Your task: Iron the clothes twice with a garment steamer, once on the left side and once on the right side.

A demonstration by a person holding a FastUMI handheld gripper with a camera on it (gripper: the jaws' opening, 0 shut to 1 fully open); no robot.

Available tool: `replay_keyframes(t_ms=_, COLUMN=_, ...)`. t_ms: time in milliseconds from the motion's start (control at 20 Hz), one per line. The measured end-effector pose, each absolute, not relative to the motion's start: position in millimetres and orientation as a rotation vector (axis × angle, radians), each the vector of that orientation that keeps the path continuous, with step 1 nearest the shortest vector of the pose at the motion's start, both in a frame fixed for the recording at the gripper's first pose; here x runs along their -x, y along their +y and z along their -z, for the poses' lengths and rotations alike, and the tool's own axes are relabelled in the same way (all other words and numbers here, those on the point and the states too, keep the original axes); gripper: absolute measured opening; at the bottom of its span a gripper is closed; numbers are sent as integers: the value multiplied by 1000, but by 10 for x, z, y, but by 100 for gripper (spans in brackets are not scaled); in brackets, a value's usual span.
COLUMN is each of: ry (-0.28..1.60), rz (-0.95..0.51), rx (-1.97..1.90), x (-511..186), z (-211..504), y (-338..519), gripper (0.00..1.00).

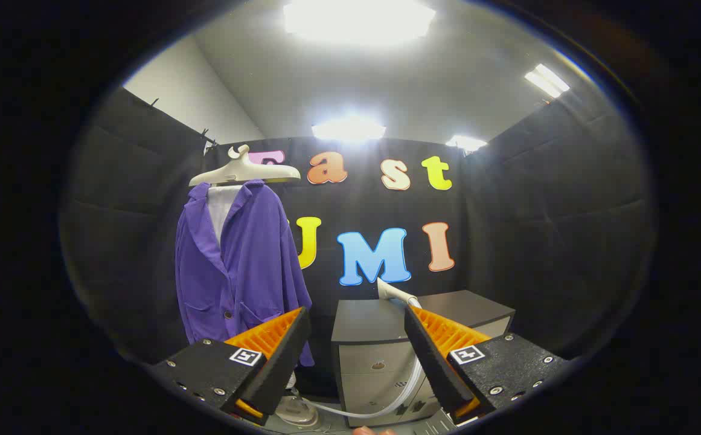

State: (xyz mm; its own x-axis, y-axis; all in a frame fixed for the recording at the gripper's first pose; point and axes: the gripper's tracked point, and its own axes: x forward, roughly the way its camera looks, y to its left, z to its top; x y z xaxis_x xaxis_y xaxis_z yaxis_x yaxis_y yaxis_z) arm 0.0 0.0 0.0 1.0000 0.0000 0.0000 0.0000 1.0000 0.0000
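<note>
- gripper view: your gripper point(356, 338) has its fingers spread wide apart, with nothing between them and nothing touched.
- the garment steamer head point(393, 292) lies on top of the cabinet point(374, 350), just beyond your right finger, and that finger hides its lower part, so you can't make out its full shape.
- its hose point(386, 403) drops down the cabinet front and curves along the floor toward the steamer base point(297, 414), which sits low behind your left finger and is mostly cut off.
- the purple jacket point(241, 266) hangs on a pale hanger point(243, 171) beyond your left finger, well apart from the steamer head. its lower hem is covered by your left finger.
- a white garment point(222, 205) shows at the jacket's open collar; you can't tell how far it goes down.
- a small bit of a hand point(373, 431) peeks in at the very bottom, between the fingers, mostly cut off.
- the cabinet has a dark top and light drawer fronts, and stands against the black cloth wall.
- the ceiling lights point(356, 21) glare brightly above, washing out detail around them.
</note>
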Motion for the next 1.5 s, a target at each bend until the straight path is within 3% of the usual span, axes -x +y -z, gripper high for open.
replay_keyframes(t_ms=850, ry=-8, rz=3, rx=-35, x=-129, z=-132, y=-213, gripper=96)
replay_keyframes(t_ms=1200, ry=6, rz=92, rx=-92, x=-465, z=-296, y=-775, gripper=96)
replay_keyframes(t_ms=1500, ry=57, rz=102, rx=-127, x=-1148, z=-283, y=-1200, gripper=95)
